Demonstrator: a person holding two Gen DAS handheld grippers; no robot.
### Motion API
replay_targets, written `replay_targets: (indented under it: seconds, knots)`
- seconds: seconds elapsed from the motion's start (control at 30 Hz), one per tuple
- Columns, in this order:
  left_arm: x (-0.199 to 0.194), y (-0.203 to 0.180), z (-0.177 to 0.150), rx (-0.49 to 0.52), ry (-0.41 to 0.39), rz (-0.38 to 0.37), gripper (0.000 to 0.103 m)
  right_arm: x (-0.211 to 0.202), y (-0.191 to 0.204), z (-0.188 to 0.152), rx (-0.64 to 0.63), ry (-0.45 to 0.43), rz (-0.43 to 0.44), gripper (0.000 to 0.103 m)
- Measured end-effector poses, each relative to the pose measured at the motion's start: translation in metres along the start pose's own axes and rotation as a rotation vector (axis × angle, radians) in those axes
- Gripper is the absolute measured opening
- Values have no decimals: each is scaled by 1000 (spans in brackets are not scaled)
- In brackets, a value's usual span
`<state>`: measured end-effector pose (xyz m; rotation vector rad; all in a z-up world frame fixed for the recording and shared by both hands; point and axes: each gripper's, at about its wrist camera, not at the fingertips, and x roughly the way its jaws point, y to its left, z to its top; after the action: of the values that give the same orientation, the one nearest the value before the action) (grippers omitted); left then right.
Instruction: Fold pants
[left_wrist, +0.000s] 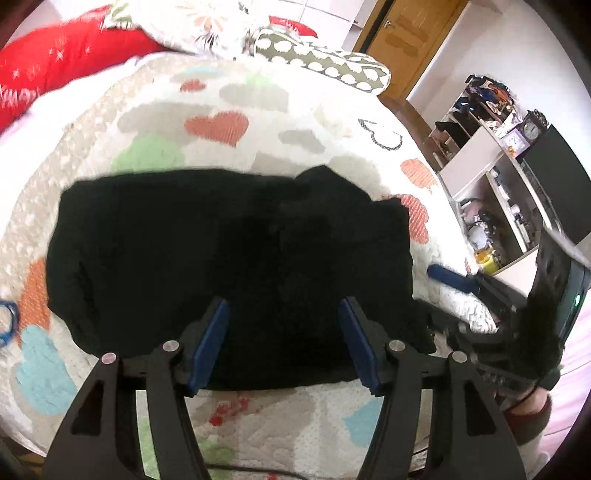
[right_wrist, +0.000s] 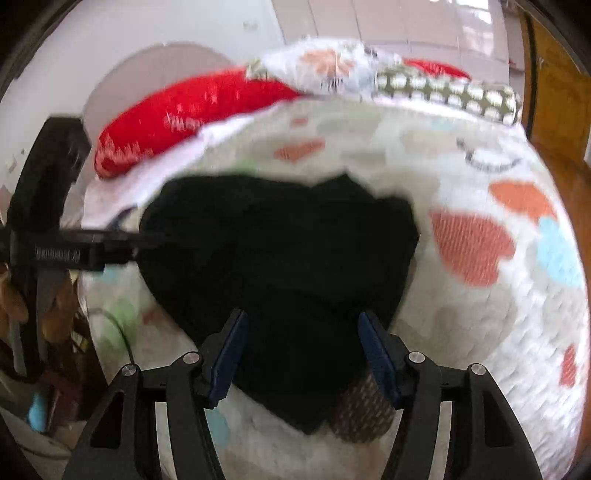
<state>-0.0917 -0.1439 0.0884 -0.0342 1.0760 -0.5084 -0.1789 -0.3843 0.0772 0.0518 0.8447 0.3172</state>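
The black pants (left_wrist: 229, 254) lie folded into a wide, roughly rectangular pile on the heart-patterned quilt (left_wrist: 218, 125). My left gripper (left_wrist: 284, 302) hovers over their near edge, jaws open, nothing pressed between the blue pads. At the pile's right edge a blue pad (left_wrist: 443, 275) of my right gripper rests over the quilt. In the right wrist view the pants (right_wrist: 280, 240) fill the middle, and my right gripper (right_wrist: 303, 315) stands open above their near right part. A black finger (right_wrist: 92, 251) of the left gripper reaches in at the pile's left edge.
A red pillow (left_wrist: 55, 59) and a dotted bolster (left_wrist: 332, 62) lie at the bed's far end. A cluttered white shelf (left_wrist: 491, 184) and a wooden door (left_wrist: 413, 40) stand to the right. A brown patterned patch (right_wrist: 362, 413) shows under the pants' near corner.
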Motion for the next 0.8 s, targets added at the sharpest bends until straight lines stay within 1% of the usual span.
replay_targets:
  seconds: [0.1, 0.17, 0.23, 0.3, 0.37, 0.4, 0.5, 0.6, 0.7, 0.8]
  knots:
    - [11, -7, 4, 9, 8, 18, 63, 10, -2, 17, -18, -17, -69, 64]
    - [24, -8, 4, -5, 22, 21, 63, 23, -8, 29, -2, -19, -77, 59]
    - [37, -8, 3, -11, 31, 46, 63, 38, -15, 35, 20, -12, -85, 55]
    - [47, -7, 1, -19, 41, 76, 63, 58, -21, 39, 15, 6, -126, 47]
    - [57, -3, -1, -35, 61, 79, 63, 70, -31, 38, 52, 27, -125, 47]
    - [58, -2, -2, -34, 53, 83, 63, 72, -32, 38, 60, 11, -114, 47]
    - [55, -6, -5, -12, 38, 97, 63, 65, -28, 38, 52, 10, -110, 50]
    - [50, -7, -7, -12, 29, 90, 63, 45, -25, 35, 53, -2, -103, 50]
    - [42, -7, -9, -6, 12, 97, 63, 23, -19, 16, 55, -5, -105, 52]
    - [33, -8, -9, 2, -8, 109, 68, 20, -13, -5, 54, 24, -99, 53]
